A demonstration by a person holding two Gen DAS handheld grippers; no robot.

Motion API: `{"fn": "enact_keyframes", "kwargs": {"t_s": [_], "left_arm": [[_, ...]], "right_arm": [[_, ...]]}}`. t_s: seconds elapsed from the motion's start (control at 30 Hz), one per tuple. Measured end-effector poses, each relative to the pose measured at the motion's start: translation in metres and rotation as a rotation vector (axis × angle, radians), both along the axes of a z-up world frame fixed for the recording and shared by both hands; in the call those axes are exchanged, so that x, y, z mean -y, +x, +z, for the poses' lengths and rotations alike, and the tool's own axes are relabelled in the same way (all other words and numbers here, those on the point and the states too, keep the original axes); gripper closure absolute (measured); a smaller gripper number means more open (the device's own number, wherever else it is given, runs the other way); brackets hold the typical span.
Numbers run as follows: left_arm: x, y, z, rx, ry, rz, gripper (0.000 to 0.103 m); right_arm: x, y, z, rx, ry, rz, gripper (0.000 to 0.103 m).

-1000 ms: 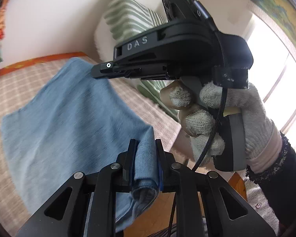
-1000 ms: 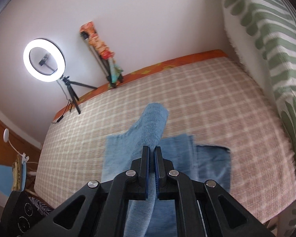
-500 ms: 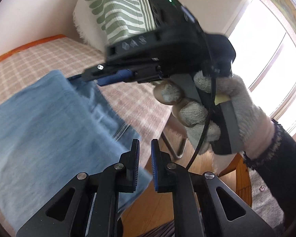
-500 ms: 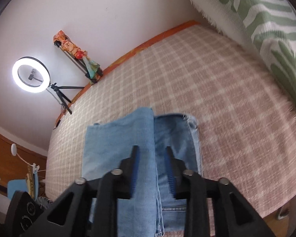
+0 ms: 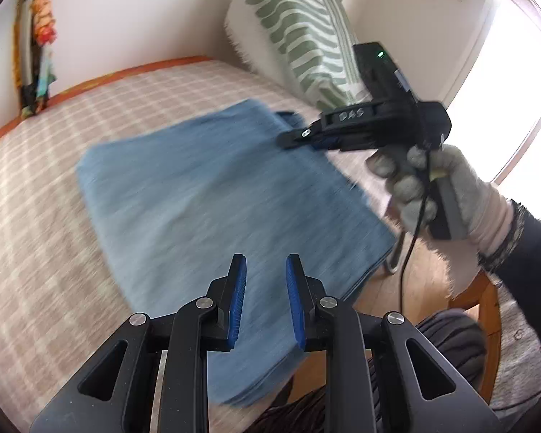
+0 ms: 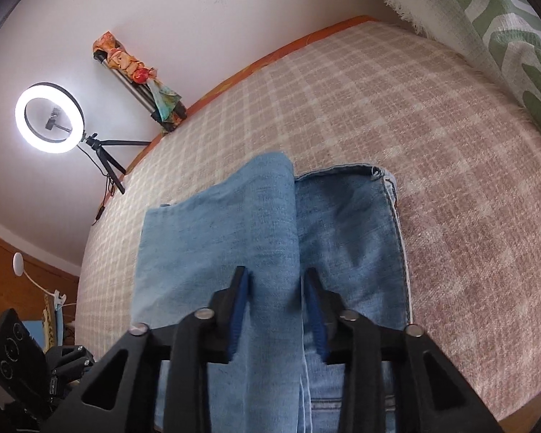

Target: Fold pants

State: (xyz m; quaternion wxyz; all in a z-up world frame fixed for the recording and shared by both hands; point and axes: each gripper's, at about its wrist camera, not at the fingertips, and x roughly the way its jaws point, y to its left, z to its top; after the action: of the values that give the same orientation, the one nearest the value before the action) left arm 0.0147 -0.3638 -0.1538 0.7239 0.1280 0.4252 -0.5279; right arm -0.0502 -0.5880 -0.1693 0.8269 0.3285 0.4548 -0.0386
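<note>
The blue denim pants lie folded on the checked bed cover, near its front edge. My left gripper is open and empty just above their near part. My right gripper is open, its jaws apart on either side of the raised fold of the pants; whether the pads touch the cloth I cannot tell. In the left wrist view the right gripper is at the pants' far right corner, held by a gloved hand.
The checked pink bed cover spreads around the pants. A green-striped pillow leans at the head. A ring light on a tripod and a wrapped umbrella stand by the wall. The bed edge and wooden floor are close in front.
Both grippers have let go of the pants and opened. The fold has dropped onto the lower layer. The left gripper has drawn back and up.
</note>
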Motion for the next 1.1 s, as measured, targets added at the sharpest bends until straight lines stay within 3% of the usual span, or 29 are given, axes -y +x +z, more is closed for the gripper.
{"fn": "enact_keyframes", "kwargs": {"t_s": [0.1, 0.23, 0.43, 0.53, 0.6, 0.73, 0.83, 0.9, 1.0, 1.1], "left_arm": [[-0.011, 0.002, -0.007, 0.013, 0.019, 0.020, 0.082], [-0.027, 0.004, -0.010, 0.022, 0.024, 0.077, 0.082], [-0.035, -0.008, -0.038, -0.004, 0.075, 0.057, 0.077], [-0.038, -0.014, -0.037, 0.013, 0.081, 0.060, 0.077], [-0.041, -0.012, -0.031, 0.009, 0.090, 0.074, 0.075], [-0.047, -0.002, -0.009, 0.073, 0.070, 0.156, 0.073], [-0.045, 0.003, 0.003, 0.127, 0.057, 0.178, 0.063], [-0.043, 0.006, 0.009, 0.153, 0.056, 0.186, 0.062], [-0.038, 0.013, 0.012, 0.152, 0.048, 0.197, 0.059], [-0.037, 0.019, 0.015, 0.153, 0.039, 0.208, 0.059]], "right_arm": [[-0.007, 0.003, 0.006, 0.000, -0.044, 0.002, 0.096], [-0.025, 0.010, 0.012, -0.055, -0.228, 0.033, 0.098], [-0.020, 0.013, -0.002, -0.071, -0.236, 0.022, 0.098], [-0.014, 0.011, -0.001, -0.074, -0.227, -0.004, 0.089], [-0.009, 0.008, 0.002, -0.075, -0.232, -0.019, 0.072], [-0.003, -0.006, 0.015, -0.023, -0.223, -0.027, 0.063], [-0.003, -0.017, 0.026, 0.007, -0.239, -0.019, 0.060], [-0.006, -0.023, 0.032, 0.004, -0.270, -0.017, 0.052], [-0.010, -0.031, 0.041, 0.024, -0.296, -0.006, 0.039], [-0.013, -0.037, 0.049, 0.047, -0.334, -0.015, 0.035]]}}
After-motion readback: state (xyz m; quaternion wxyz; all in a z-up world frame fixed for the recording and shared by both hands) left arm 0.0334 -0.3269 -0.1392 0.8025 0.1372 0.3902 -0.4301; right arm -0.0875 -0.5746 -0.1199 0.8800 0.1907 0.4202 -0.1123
